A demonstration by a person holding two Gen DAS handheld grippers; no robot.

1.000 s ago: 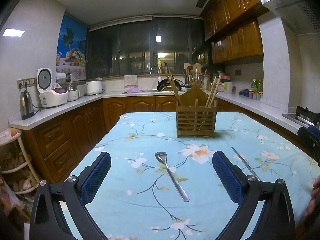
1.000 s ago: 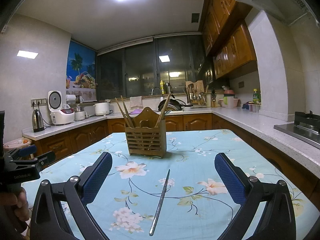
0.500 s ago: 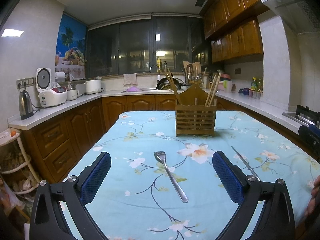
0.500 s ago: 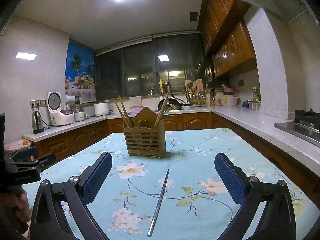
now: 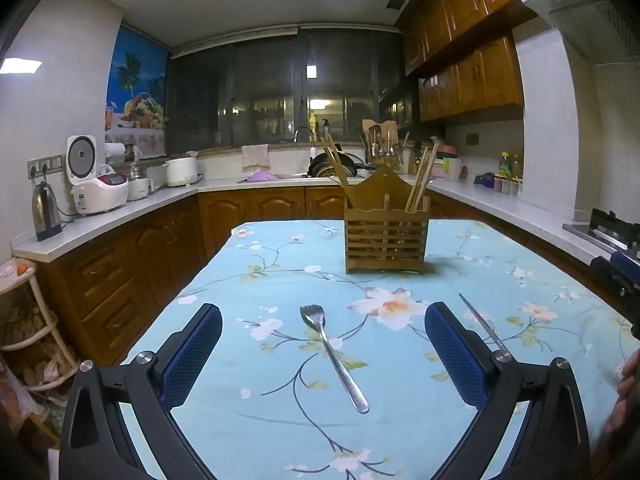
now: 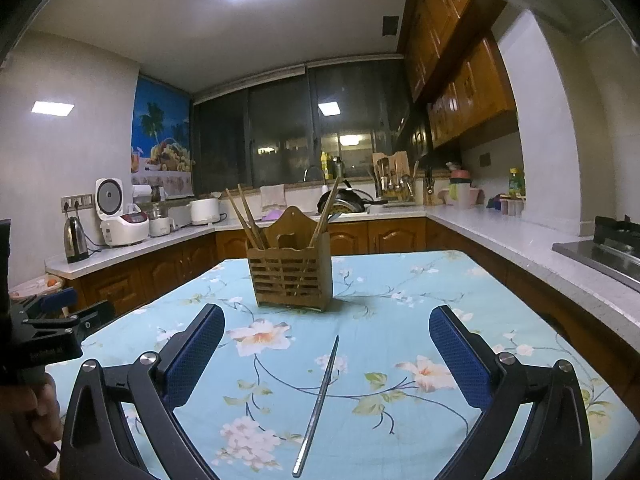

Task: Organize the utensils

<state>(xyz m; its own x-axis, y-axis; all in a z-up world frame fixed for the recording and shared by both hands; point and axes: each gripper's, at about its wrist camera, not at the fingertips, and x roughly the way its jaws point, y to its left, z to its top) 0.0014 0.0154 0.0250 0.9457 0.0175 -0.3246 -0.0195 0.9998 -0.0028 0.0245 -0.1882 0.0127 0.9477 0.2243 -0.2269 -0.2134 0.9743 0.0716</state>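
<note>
On the table (image 5: 256, 396), under a light-blue cloth printed with flowers, a steel fork (image 5: 332, 354) lies flat between the spread fingers of the left gripper (image 5: 323, 350). Its tines point toward 12 o'clock and its handle runs back toward 5 o'clock, touching neither blue pad (image 5: 192, 356). The left gripper's jaws stand wide apart and hold nothing.

At 12 o'clock from the fork, well beyond it, stands a slatted wooden holder (image 5: 386, 234) with chopsticks (image 5: 418, 184) leaning out of its compartments, some to the left and some to the right. At about 2 o'clock from the fork a thin metal chopstick (image 5: 480, 322) lies on the cloth, just outside the left gripper's right finger.

In the right wrist view the same metal chopstick (image 6: 318, 402) lies between the fingers of the right gripper (image 6: 326, 362), its thin tip toward 12 o'clock and its thicker end near the lower edge at 6 o'clock. The right gripper is also spread wide and empty, with no pad (image 6: 460, 360) touching the chopstick. The holder (image 6: 290, 276) sits at roughly 11 o'clock from it, farther up the table (image 6: 400, 292).

At 9 o'clock in this view part of the left gripper's black body shows, with a hand (image 6: 38, 408) gripping it. Kitchen counters (image 5: 108, 218) with a kettle (image 5: 46, 212) and a rice cooker (image 5: 96, 180) run along the walls behind.
</note>
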